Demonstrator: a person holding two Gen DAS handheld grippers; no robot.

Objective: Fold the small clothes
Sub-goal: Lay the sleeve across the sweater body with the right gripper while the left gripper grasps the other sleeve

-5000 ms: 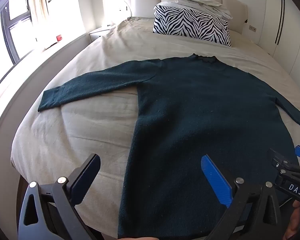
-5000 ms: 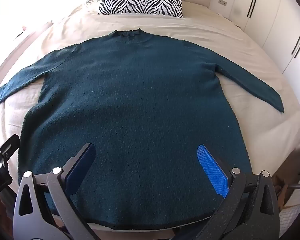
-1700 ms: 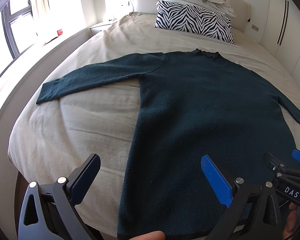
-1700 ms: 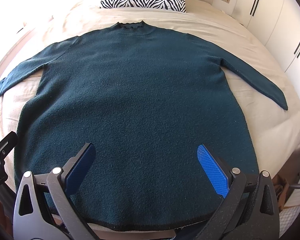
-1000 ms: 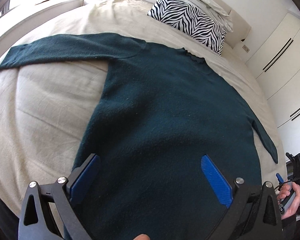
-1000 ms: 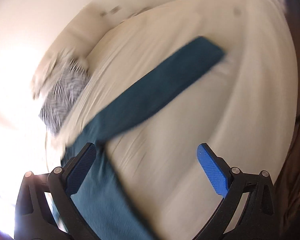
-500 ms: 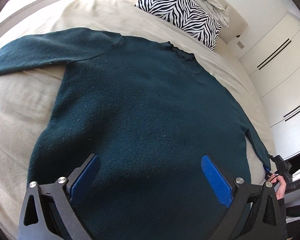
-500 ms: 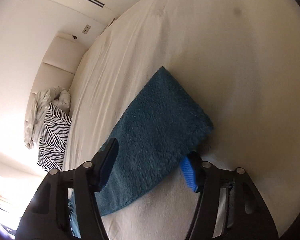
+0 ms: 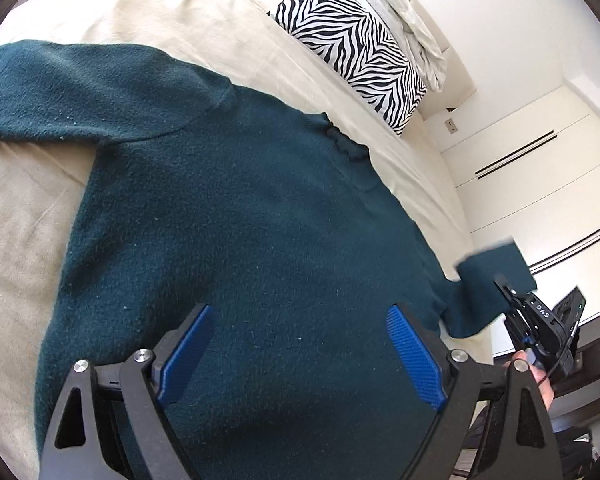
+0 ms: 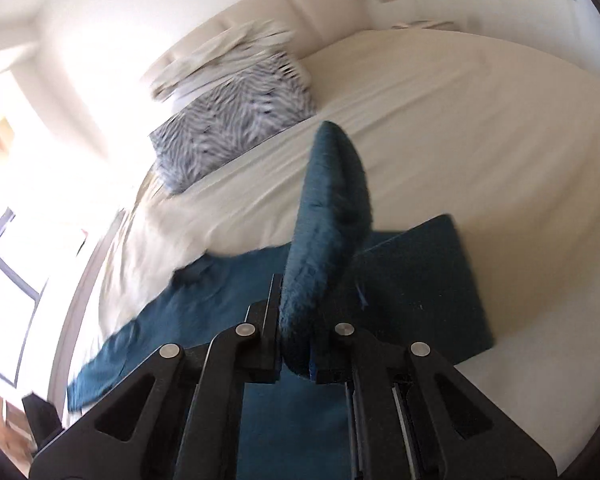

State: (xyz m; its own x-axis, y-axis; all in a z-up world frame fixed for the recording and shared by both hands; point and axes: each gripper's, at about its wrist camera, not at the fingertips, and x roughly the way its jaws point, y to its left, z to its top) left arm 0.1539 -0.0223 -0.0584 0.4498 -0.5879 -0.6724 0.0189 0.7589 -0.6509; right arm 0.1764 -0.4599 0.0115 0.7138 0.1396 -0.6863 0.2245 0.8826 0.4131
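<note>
So there's a dark teal sweater (image 9: 236,216) spread flat on a bed with a beige bedspread (image 9: 24,208), front side down or up I honestly can't tell. The collar points toward the zebra-print pillow (image 9: 352,48) up at the headboard end, and there's a crumpled pale blanket (image 9: 408,20) piled behind that pillow.

The left gripper (image 9: 300,352) hangs over the lower body of the sweater with its blue pads spread wide apart, nothing between them. One sleeve stretches out flat to the left side of that view, lying on the bedspread.

The right gripper (image 10: 296,344) is the busy one: its jaws are pinched together on the end of the other sleeve (image 10: 324,232), and the cuff stands up out of the fingers in a sort of floppy loop, lifted off the bed. The rest of that sleeve trails back down to the sweater body lying below it. The right wrist view is pretty motion-blurred, so the pillow looks smeared there.

From the left wrist view you can also spot the right gripper off at the far edge of the bed with the lifted sleeve end above it, white wardrobe doors (image 9: 540,184) behind.
</note>
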